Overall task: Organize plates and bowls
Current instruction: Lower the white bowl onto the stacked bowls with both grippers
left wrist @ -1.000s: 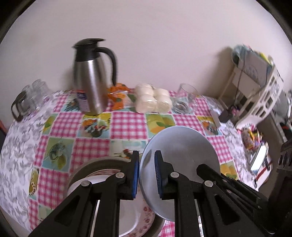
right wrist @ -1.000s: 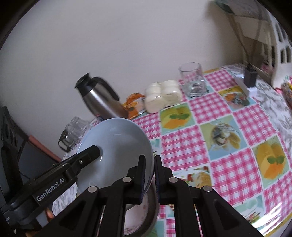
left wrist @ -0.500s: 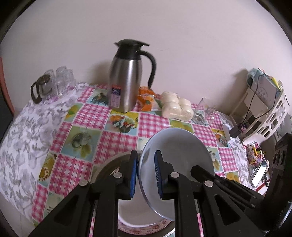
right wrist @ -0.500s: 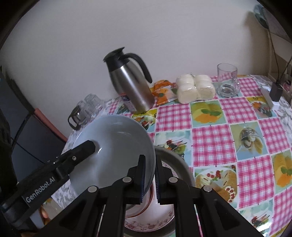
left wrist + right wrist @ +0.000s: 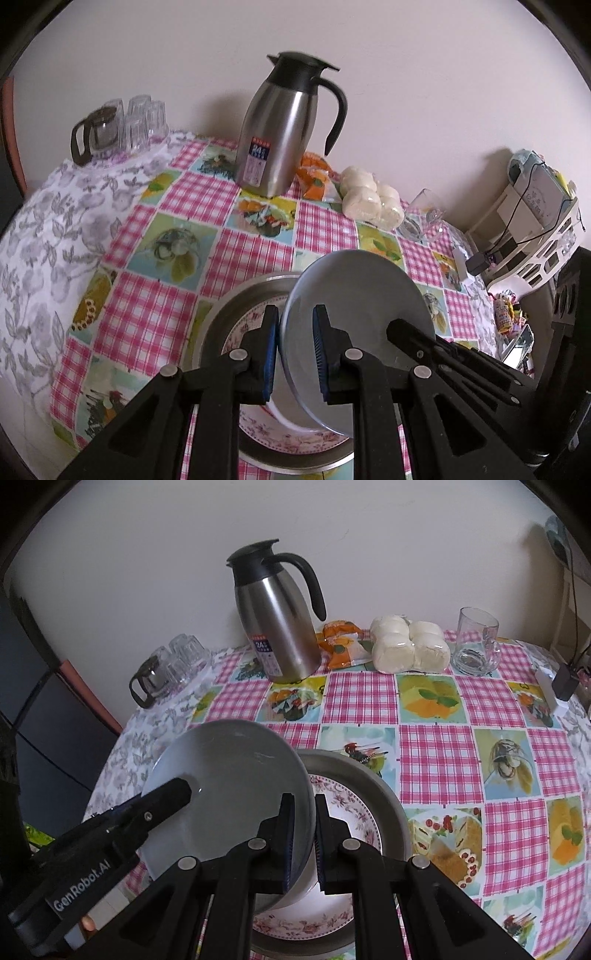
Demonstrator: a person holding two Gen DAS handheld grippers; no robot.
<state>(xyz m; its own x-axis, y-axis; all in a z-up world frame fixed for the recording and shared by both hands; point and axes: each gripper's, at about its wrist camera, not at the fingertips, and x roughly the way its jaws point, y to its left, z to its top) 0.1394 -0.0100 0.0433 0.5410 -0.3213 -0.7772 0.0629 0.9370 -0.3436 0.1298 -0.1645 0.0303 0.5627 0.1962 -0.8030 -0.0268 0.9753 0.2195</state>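
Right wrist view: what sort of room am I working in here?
Probably a home dining or kitchen corner: a food-print checked tablecloth, a steel thermos jug with a glass mug, and packaged buns against the wall.

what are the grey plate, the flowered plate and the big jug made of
Grey plate: probably glazed ceramic, smooth with soft highlights. Flowered plate: likely ceramic or melamine, glossy white with a printed pink rim. Jug: brushed stainless steel body with streaky reflections, black plastic-looking lid and handle.

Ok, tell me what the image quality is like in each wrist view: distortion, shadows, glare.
Left wrist: fisheye bends the tablecloth edges; dark vignette corners; the steel jug casts a soft wall shadow. Right wrist: same curvature; mild sheen on the grey plate; no strong blur.
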